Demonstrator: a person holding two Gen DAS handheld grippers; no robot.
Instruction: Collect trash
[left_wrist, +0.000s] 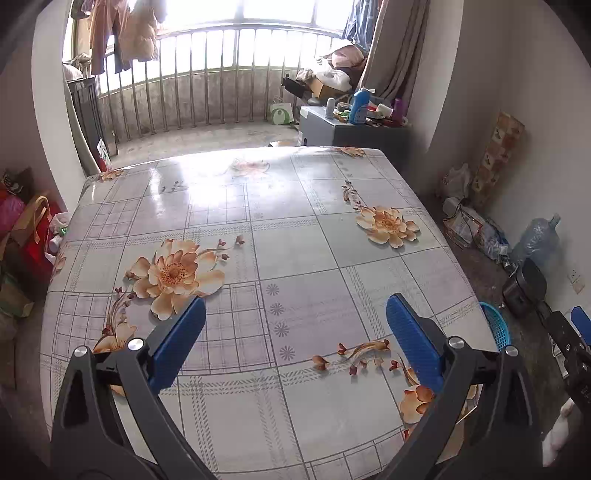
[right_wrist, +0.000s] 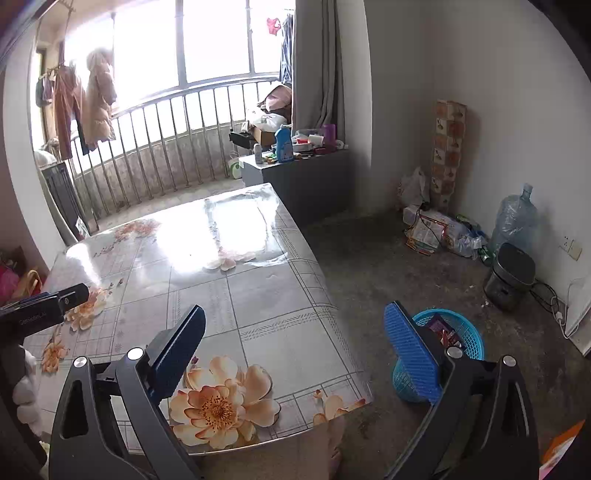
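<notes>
Sunlit from the barred window, the table (left_wrist: 258, 229) wears a glossy floral check cloth. My left claw (left_wrist: 295, 325) hangs over it with jaws wide apart, nothing between them. My right claw (right_wrist: 295, 347) spans the table's corner, jaws equally apart and empty. On the floor just beside that corner sits the blue mesh basket (right_wrist: 469, 332), with colourful wrappers (right_wrist: 441, 326) inside.

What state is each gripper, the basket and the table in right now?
Left gripper: open, nothing between the fingers.
Right gripper: open, nothing held.
Blue basket: upright on the floor beside the table, wrappers inside.
Table: no trash visible on it.
</notes>
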